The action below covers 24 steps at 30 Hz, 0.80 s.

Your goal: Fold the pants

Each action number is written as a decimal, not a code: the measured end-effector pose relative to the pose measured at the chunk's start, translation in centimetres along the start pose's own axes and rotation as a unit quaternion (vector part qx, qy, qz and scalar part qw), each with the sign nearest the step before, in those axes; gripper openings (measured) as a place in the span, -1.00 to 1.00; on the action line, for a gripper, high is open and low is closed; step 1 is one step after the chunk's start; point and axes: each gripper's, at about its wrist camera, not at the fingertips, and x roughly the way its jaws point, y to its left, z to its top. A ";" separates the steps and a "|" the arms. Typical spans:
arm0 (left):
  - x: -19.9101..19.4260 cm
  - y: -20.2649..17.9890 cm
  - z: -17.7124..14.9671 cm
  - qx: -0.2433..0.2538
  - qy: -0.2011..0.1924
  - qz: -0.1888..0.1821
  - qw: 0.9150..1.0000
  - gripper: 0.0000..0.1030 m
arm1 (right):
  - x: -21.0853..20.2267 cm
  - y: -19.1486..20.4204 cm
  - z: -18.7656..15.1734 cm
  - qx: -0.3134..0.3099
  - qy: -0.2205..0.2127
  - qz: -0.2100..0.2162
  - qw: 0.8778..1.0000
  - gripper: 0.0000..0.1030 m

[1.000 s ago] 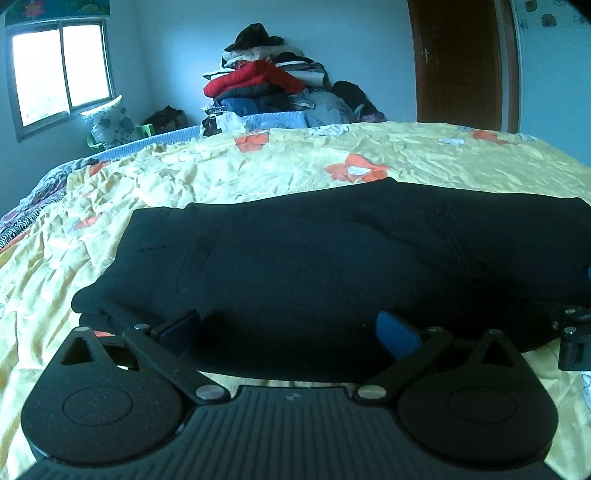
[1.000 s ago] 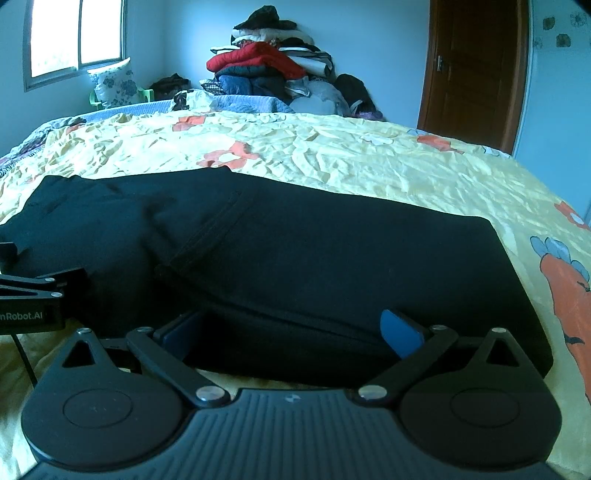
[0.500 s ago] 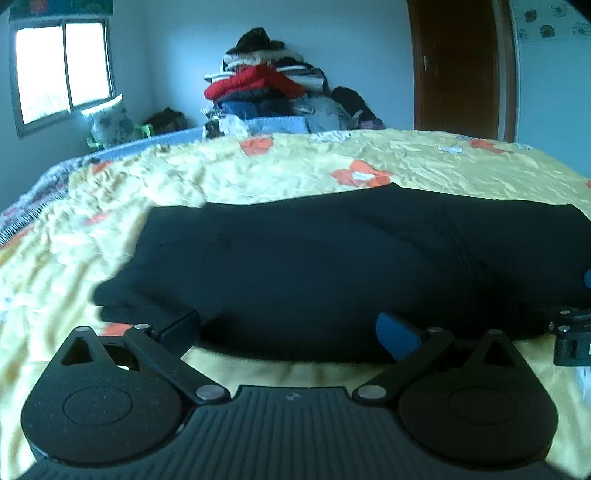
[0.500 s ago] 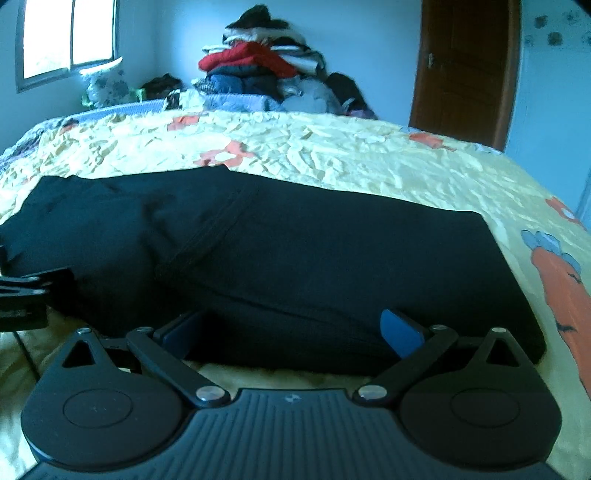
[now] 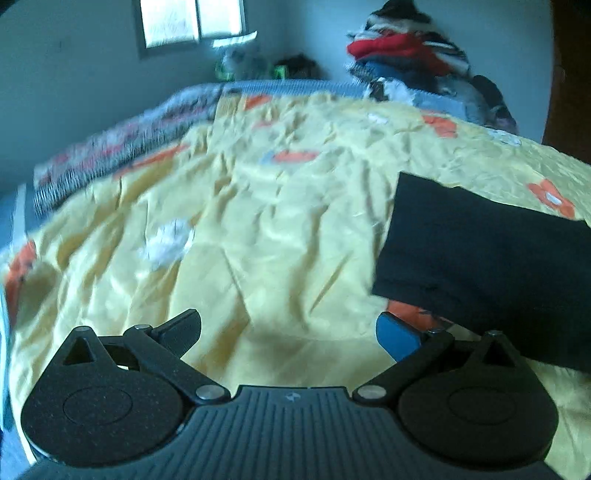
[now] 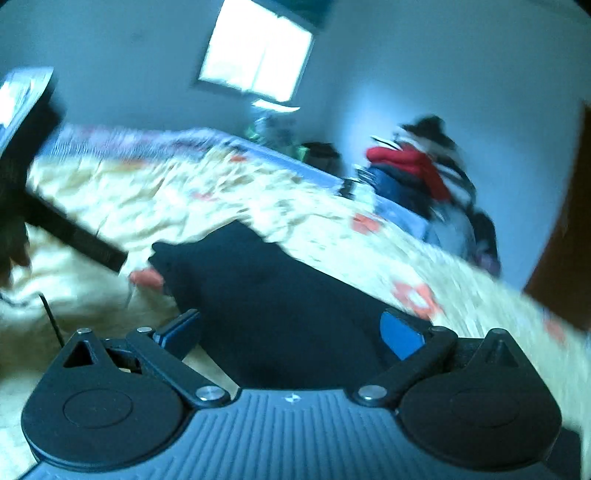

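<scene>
The black pants (image 5: 491, 273) lie folded on the yellow flowered bedspread (image 5: 258, 229), at the right edge of the left wrist view. My left gripper (image 5: 290, 332) is open over bare bedspread, just left of the pants' end, holding nothing. In the blurred, tilted right wrist view the pants (image 6: 280, 306) stretch away in front of my right gripper (image 6: 291, 332), which is open with dark cloth showing between its fingers. The left gripper's body (image 6: 74, 236) shows as a dark bar at that view's left edge.
A pile of clothes with a red garment (image 5: 402, 55) is stacked past the far side of the bed. A window (image 5: 192, 18) is on the back wall and a brown door (image 6: 561, 258) is at the right. A striped blanket (image 5: 122, 151) borders the bed's left side.
Both grippers have swung left and pulled away from the pants. The left one now faces bare bedspread. The right view has tilted and blurred with motion. Both stay open.
</scene>
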 end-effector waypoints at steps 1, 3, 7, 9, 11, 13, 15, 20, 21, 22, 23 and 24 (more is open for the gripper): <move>0.2 0.3 0.2 -0.007 0.006 -0.006 1.000 0.95 | 1.2 1.4 0.5 -0.025 0.010 -0.003 1.000 0.98; 0.1 0.7 0.3 -0.012 0.007 -0.020 1.000 0.96 | 3.2 3.7 1.1 -0.065 0.033 0.014 0.997 0.96; 0.7 0.3 0.8 -0.013 0.018 -0.048 0.999 0.95 | 5.6 7.9 1.1 -0.161 0.048 0.019 0.986 0.49; 1.1 0.9 1.1 -0.040 0.030 -0.066 0.997 0.94 | 6.4 9.0 1.3 -0.192 0.044 -0.001 0.980 0.41; 1.7 1.8 1.6 -0.085 0.048 -0.097 0.990 0.94 | 7.3 9.5 1.8 -0.208 0.050 -0.005 0.977 0.24; 2.6 3.1 2.1 -0.141 0.071 -0.141 0.977 0.95 | 8.1 10.2 1.6 -0.230 0.048 -0.013 0.972 -0.09; 3.9 3.9 2.4 -0.186 0.102 -0.191 0.958 0.96 | 8.8 10.9 1.0 -0.259 0.043 -0.016 0.965 -0.53; 5.9 3.8 3.1 -0.234 0.137 -0.278 0.921 0.97 | 8.2 8.9 1.6 -0.184 0.011 0.001 0.983 -0.77; 6.4 3.5 3.3 -0.249 0.145 -0.301 0.909 0.97 | 8.0 7.6 2.2 -0.139 0.007 0.015 0.990 -0.77; 7.1 3.1 3.4 -0.267 0.153 -0.328 0.893 0.98 | 7.8 6.4 2.9 -0.093 0.005 0.028 0.995 -0.77; 7.8 2.6 3.5 -0.281 0.161 -0.347 0.880 0.98 | 7.7 4.9 3.5 -0.045 0.004 0.042 0.998 -0.77; 8.4 2.1 3.7 -0.294 0.167 -0.357 0.871 0.98 | 7.5 3.6 3.9 -0.005 0.002 0.054 0.999 -0.77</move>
